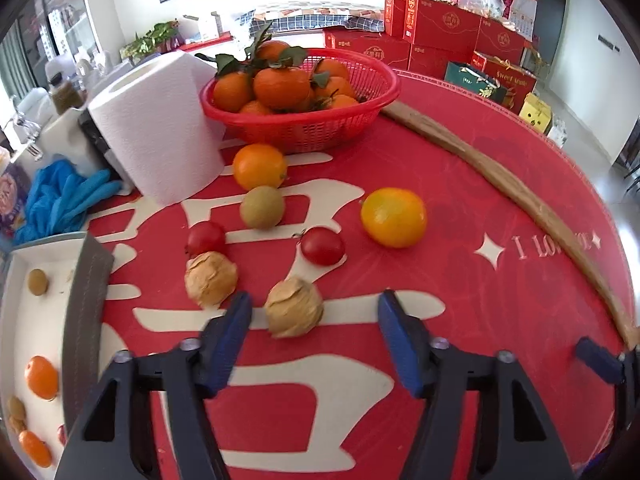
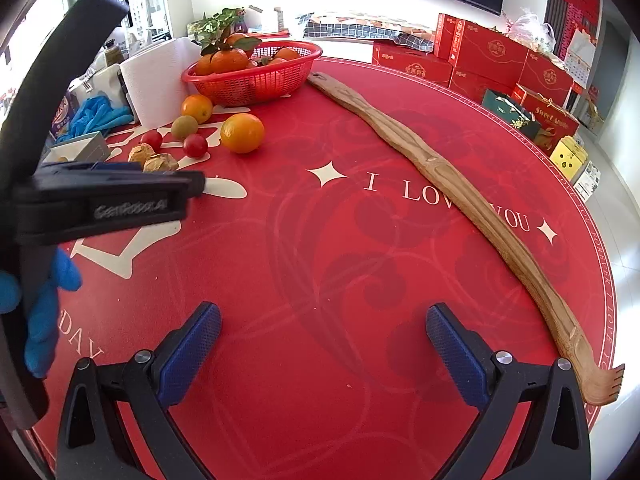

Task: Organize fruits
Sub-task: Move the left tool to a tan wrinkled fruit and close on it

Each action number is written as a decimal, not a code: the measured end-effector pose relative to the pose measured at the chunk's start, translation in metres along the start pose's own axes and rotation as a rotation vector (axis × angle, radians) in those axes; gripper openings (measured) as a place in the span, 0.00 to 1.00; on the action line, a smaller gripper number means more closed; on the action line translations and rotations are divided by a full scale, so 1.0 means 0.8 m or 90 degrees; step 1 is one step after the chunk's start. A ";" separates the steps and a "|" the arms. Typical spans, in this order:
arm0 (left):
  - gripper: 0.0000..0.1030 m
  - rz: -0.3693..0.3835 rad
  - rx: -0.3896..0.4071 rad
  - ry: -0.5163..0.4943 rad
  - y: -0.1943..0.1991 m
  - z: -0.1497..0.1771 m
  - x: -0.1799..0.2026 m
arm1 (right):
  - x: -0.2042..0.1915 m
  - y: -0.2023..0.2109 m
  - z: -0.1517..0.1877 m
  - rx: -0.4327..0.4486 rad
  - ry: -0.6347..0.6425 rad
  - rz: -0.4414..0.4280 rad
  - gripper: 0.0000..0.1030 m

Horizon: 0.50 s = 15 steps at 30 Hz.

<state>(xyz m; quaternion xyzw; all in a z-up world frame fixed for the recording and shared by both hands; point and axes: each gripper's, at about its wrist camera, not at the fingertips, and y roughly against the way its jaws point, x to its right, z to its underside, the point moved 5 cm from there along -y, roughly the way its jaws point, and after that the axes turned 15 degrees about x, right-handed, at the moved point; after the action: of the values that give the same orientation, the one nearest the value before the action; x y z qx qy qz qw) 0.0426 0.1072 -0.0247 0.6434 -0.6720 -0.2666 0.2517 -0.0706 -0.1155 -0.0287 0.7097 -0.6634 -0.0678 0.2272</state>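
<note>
Both views are bright with even daylight that comes from the far side of the room, where the white wall (image 2: 360,46) under the dark screen is washed out to near pure white. Fruit shadows on the red tabletop (image 1: 460,248) are short and soft, and a pale glare lies on the floor at the far right. The fisheye lenses bend the tabletop's rim and the long wooden back scratcher (image 2: 460,196) into curves and darken the corners, and in the left wrist view the near left blue pad (image 1: 228,344) is smeared by motion blur.
</note>
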 end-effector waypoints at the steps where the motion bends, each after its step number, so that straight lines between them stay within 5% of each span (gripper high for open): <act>1: 0.45 0.003 0.001 0.008 0.000 -0.001 -0.001 | 0.000 0.000 0.000 0.000 0.000 0.000 1.00; 3: 0.28 0.002 0.006 0.002 -0.001 -0.003 -0.002 | 0.000 0.000 0.000 -0.001 0.000 0.001 1.00; 15: 0.28 -0.026 0.027 0.023 0.073 0.069 -0.061 | -0.021 -0.052 -0.045 -0.048 0.029 -0.034 1.00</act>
<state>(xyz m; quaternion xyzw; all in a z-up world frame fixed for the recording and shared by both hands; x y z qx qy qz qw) -0.0356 0.1598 -0.0254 0.6667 -0.6598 -0.2459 0.2444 -0.0203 -0.0899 -0.0178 0.7196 -0.6356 -0.0829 0.2671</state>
